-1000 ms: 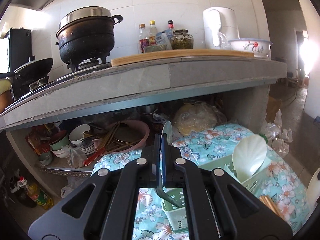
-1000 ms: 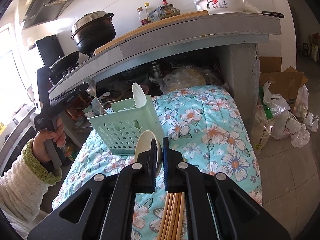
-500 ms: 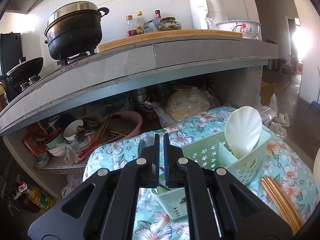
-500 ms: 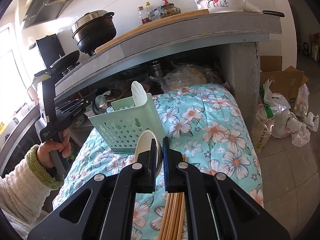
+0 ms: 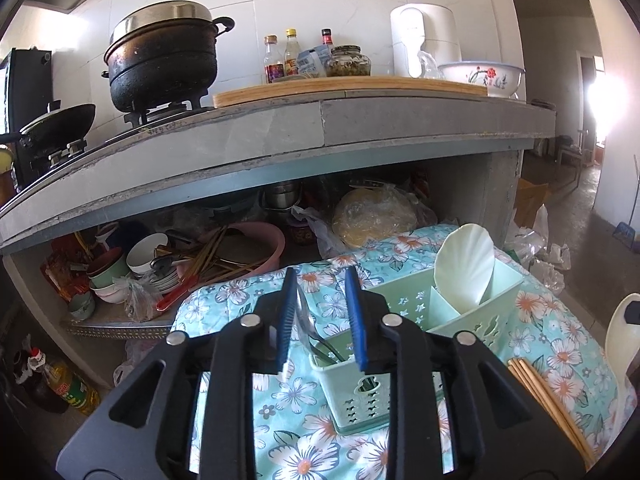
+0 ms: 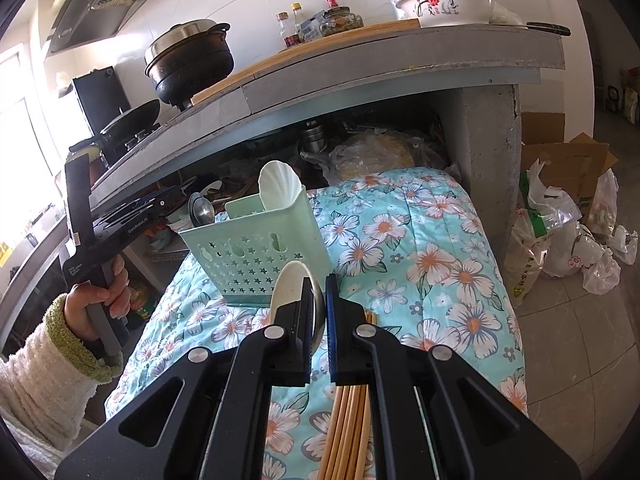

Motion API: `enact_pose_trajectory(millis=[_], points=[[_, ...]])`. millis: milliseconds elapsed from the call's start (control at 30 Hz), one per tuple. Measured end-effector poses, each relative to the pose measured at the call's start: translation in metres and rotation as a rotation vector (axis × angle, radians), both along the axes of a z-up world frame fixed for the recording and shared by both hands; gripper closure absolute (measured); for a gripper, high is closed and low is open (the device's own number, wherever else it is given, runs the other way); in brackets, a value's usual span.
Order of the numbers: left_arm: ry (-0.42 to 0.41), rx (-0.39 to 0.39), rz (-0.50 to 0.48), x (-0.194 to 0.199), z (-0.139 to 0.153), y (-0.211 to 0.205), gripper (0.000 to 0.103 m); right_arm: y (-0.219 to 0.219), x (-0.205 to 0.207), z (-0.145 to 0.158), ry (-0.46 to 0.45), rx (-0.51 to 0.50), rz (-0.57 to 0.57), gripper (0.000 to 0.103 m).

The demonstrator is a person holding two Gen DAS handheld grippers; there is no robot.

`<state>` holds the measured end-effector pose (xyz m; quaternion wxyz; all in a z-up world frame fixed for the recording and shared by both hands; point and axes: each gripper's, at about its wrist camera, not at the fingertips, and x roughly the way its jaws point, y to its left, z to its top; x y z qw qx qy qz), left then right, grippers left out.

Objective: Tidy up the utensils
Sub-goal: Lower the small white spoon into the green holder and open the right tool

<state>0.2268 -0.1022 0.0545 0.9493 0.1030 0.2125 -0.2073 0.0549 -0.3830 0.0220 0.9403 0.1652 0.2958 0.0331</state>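
Left wrist view: the left gripper point(image 5: 322, 316) fills the lower centre of the frame, its blue-padded jaws spread apart and just lately opening; a metal spoon point(image 5: 310, 334) stands between them, its bowl close by the left pad and its handle down in the near compartment of the mint-green utensil basket point(image 5: 404, 308); whether the pad still touches the bowl I cannot tell; the basket sits right of centre on a floral quilt point(image 5: 248, 296); a white shell-shaped ladle point(image 5: 464, 268) rises from its far right compartment; a bundle of wooden chopsticks point(image 5: 548, 396) lies on the quilt at lower right. Right wrist view: the right gripper point(image 6: 319, 300) at lower centre has its jaws pressed nearly together on the edge of a white spoon point(image 6: 290, 284), held upright just in front of the basket point(image 6: 256, 240); the chopsticks point(image 6: 348, 428) lie flat on the quilt beneath the jaws; at the left edge a hand point(image 6: 100, 292) in a cream sleeve grips the handle of the other tool, whose tip reaches the basket's left end.
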Motion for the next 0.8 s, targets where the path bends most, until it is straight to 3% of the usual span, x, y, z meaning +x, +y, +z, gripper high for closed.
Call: enact_pose_trajectory(millis=[300,600,800], points=[[0.051,-0.052,0.048,-0.025,0.001,0.035,0.046,-0.003,0.008,0.035,-0.084,-0.064,-0.011,0.097],[0.109,-0.066,0.103,-0.051,-0.016,0.071,0.037,0.004,0.037,0.113,-0.325,-0.242,-0.044,0.097],[0.122,-0.079,0.137,-0.061,-0.020,0.088,0.037,0.013,0.073,0.140,-0.440,-0.376,-0.079,0.097]])
